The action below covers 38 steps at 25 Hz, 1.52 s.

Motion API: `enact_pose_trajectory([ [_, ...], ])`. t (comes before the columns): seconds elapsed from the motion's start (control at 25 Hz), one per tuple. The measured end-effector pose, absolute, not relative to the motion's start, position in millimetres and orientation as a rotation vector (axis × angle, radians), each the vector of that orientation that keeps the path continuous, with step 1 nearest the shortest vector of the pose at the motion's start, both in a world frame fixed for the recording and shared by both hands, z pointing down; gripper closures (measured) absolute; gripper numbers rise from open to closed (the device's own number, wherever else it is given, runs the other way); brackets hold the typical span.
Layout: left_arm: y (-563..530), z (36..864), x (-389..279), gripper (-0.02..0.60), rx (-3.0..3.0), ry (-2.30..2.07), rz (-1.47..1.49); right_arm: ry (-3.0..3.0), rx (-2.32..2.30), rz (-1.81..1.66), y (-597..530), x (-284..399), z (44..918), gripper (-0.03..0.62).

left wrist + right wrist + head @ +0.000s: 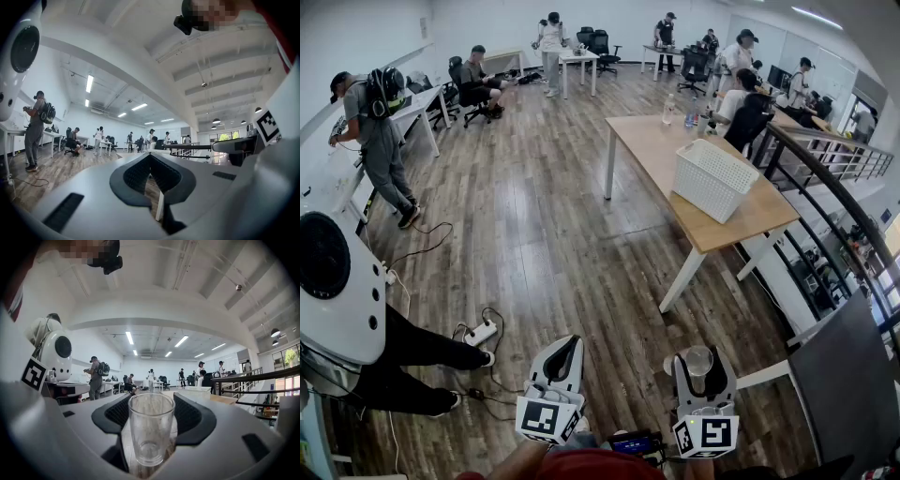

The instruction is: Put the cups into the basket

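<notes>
A clear glass cup (697, 357) stands upright between the jaws of my right gripper (700, 367), low in the head view. In the right gripper view both pads press the sides of the glass cup (151, 427), so the right gripper (152, 401) is shut on it. My left gripper (563, 359) is beside it, to the left, with its tips together and nothing in it; the left gripper view shows the left gripper (150, 157) the same way. The white slotted basket (712, 178) sits on the wooden table (656, 141) well ahead, and is small in the right gripper view, as the basket (196, 389).
Bottles (689, 117) stand at the table's far end. A black railing (834, 187) runs along the right. A white rounded machine (337, 291) and a person's legs (412, 347) are at the left, with a power strip (480, 333) and cables on the wood floor. People and desks fill the back.
</notes>
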<state>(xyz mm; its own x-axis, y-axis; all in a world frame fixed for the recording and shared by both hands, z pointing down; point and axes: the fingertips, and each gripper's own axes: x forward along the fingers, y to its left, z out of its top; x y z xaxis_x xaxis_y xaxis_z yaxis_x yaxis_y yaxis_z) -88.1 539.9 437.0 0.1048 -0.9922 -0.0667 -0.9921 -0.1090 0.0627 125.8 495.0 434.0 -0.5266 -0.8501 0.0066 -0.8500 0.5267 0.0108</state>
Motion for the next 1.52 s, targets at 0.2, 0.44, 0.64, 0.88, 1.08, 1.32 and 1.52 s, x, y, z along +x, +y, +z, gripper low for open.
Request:
enact_pose_trajectory([
  [0.2, 533.8, 433.8, -82.6, 0.575, 2.346, -2.089, -0.158, -2.740, 1.510, -0.033, 487.5, 129.2, 431.7, 0.309],
  [0.44, 531.3, 427.7, -74.7, 0.575, 2.353, -2.089, -0.157, -2.742, 1.495, -0.039, 484.1, 134.7, 431.9, 0.309],
  [0.64, 530.9, 424.7, -62.9, 0.575, 2.353, -2.081, -0.154, -2.744, 1.488, -0.044, 484.1, 145.0, 429.0, 0.309],
  [0.88, 528.7, 429.4, -43.4, 0.575, 2.341, -2.072, -0.155, -2.748, 1.498, -0.049, 484.7, 164.3, 430.3, 0.309],
  [1.08, 526.6, 429.6, -23.4, 0.574, 2.323, -2.101, -0.131, -2.757, 1.488, -0.050, 482.4, 186.1, 430.0, 0.309],
  [1.32, 528.9, 432.4, -9.1, 0.574, 2.305, -2.139, -0.103, -2.783, 1.469, -0.034, 481.5, 198.9, 434.8, 0.309],
  [1.52, 528.2, 436.1, -4.7, 0.574, 2.300, -2.148, -0.080, -2.788, 1.458, -0.025, 476.5, 202.3, 438.7, 0.309],
])
